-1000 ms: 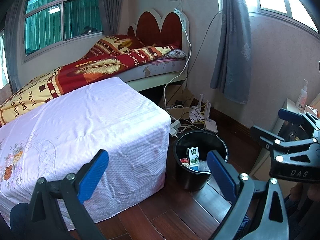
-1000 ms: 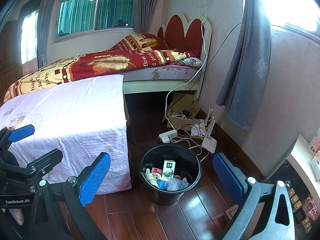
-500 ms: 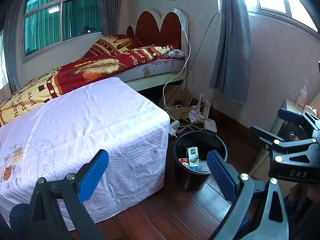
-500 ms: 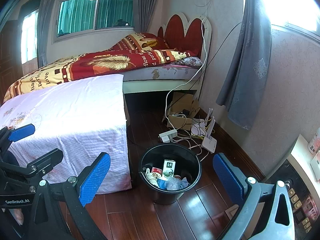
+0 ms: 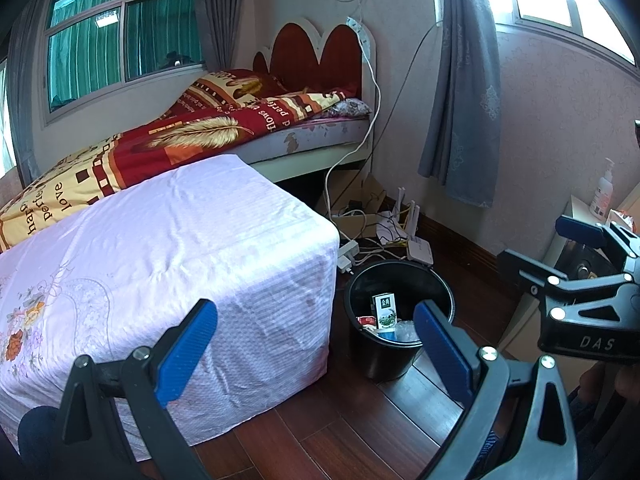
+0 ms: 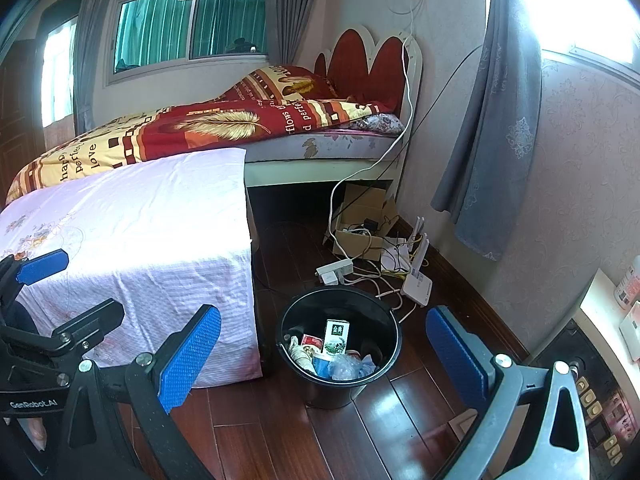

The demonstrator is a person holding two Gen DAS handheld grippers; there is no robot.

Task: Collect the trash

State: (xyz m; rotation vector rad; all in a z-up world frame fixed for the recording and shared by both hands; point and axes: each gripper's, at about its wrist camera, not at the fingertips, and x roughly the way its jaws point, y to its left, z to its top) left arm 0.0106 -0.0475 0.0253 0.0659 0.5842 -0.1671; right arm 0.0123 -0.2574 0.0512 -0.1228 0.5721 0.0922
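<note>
A black trash bin (image 5: 362, 354) (image 6: 384, 368) stands on the wood floor beside a low table with a pink cloth (image 5: 160, 248) (image 6: 140, 216). The bin holds a green-and-white carton (image 5: 385, 310) (image 6: 335, 337), a red packet (image 6: 311, 340) and crumpled clear plastic (image 6: 348, 366). My left gripper (image 5: 316, 350) is open and empty, held above the table corner and the bin. My right gripper (image 6: 324, 354) is open and empty, above the bin. Each gripper shows in the other's view, the right one (image 5: 548, 258) and the left one (image 6: 72, 288), both open.
A bed with a red and yellow blanket (image 5: 192, 136) stands behind the table. A cardboard box (image 6: 360, 216), a power strip (image 6: 334, 270), cables and a white router (image 6: 416, 284) lie on the floor by the wall. A white side table with a bottle (image 5: 602, 190) is on the right.
</note>
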